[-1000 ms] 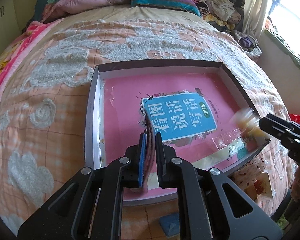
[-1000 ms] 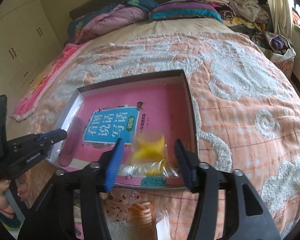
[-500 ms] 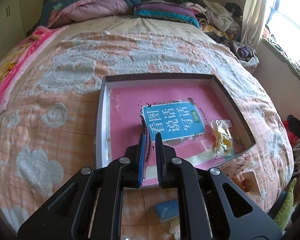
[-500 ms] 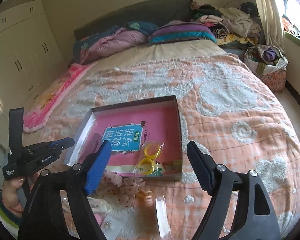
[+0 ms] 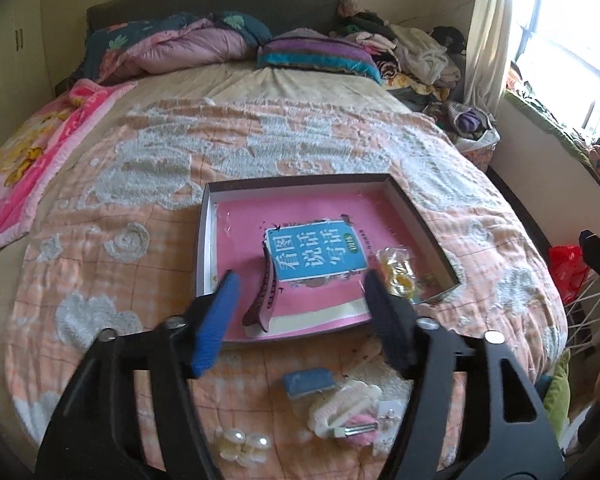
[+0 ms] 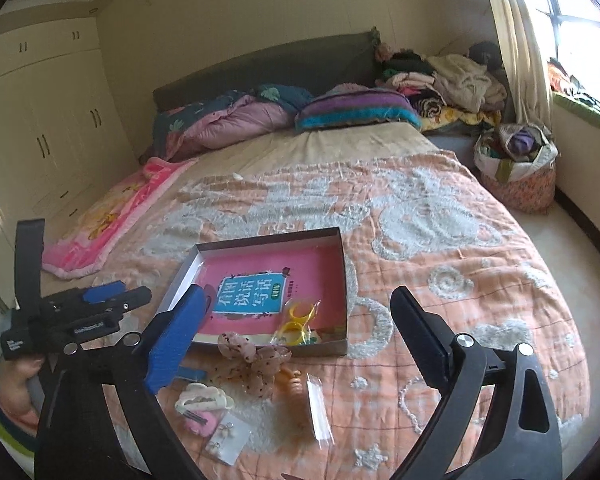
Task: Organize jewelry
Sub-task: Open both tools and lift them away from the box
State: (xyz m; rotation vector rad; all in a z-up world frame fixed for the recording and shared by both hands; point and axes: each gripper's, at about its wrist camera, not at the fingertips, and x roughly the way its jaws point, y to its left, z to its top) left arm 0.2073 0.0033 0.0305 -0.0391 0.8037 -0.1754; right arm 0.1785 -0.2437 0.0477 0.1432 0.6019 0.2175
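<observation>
Your left gripper (image 5: 300, 300) hung over the near edge of the box (image 5: 206, 240) on the bed (image 5: 120, 208), jaws spreading and nothing between them; the dark-and-pink hair band (image 5: 266, 296) stood arched on the pink book (image 5: 300, 256) inside, free of the pads. Your right gripper (image 6: 296, 336) was spreading wider too, holding nothing, with the clear bag of yellow rings (image 6: 296, 322) lying in the box's near right corner.

The pieces not yet sorted lay on the quilt just in front of the box: a speckled scrunchie (image 6: 256, 356) touching the box's front wall, a cream claw clip (image 6: 204, 398), a card of earrings (image 6: 224, 438), a clear sleeve (image 6: 318, 412) and a blue piece (image 5: 310, 380).

All of it looked light. The scrunchie was likely soft enough to pinch anywhere through its bunched middle. The claw clip looked stiff and smooth, so a hold across its spine rather than its teeth would probably slip least. The earring card and the sleeve looked thin and flat against the plush quilt; taking either by a raised edge seemed the surest way in, and gently, since the earrings seemed small and easily shaken loose. The soft bed would give under any downward press.
</observation>
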